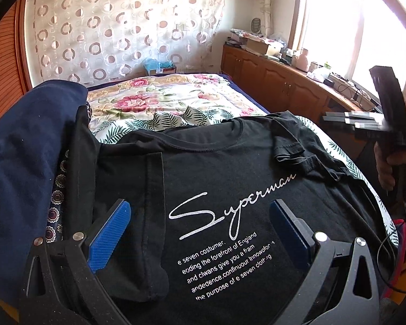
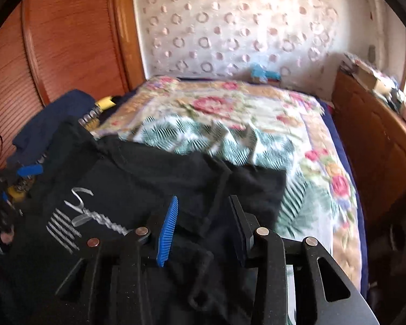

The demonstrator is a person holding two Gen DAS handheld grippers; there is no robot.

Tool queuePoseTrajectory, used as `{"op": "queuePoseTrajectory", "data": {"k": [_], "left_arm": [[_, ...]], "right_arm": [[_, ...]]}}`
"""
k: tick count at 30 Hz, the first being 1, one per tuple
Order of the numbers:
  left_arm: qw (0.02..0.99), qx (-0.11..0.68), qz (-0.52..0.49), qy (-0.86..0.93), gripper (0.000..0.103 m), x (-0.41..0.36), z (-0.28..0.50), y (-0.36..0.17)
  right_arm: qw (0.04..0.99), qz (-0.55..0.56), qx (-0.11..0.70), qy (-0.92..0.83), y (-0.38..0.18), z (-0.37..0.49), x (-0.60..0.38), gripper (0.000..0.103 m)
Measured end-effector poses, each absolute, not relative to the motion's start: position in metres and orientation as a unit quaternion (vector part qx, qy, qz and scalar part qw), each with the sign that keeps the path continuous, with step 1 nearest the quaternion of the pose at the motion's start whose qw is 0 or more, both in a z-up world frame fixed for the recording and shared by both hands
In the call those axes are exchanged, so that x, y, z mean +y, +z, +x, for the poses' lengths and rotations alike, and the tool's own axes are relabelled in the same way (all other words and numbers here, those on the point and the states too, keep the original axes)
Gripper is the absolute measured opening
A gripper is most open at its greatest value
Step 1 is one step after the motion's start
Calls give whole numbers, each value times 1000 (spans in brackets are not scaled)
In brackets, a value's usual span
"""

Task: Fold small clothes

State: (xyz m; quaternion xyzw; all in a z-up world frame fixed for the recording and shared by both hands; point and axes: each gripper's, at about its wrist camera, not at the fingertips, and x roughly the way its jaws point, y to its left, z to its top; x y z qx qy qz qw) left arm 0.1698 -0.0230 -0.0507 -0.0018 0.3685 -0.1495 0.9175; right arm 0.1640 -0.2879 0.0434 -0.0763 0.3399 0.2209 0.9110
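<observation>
Both claws, the left claw [image 1: 200, 233] and right claw [image 2: 203, 230], hover wide open and empty over the black T-shirt [image 1: 230, 184] spread across the bed's [image 1: 176, 94] near end: light, limp cotton, best pinched at hem corners or shoulder seams.

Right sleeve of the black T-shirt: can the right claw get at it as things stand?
Probably yes. The right claw is open and empty just above the black T-shirt, whose folded-in sleeve lies on top, uncovered, directly ahead between its fingers.
</observation>
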Motion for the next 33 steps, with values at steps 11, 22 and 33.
{"op": "queuePoseTrajectory", "data": {"k": [11,22,33], "left_arm": [[916,372,2,-153,103,-27,169,-52],[917,373,-6,-141,103,-16,164,-54],[919,370,-10,-137,103,-13,162,-53]], "right_arm": [[884,-71,410,214,-5,173,-277,39],[871,-85,405,266,-2,149,-264,15],[861,-97,408,288,-8,125,-256,25]]}}
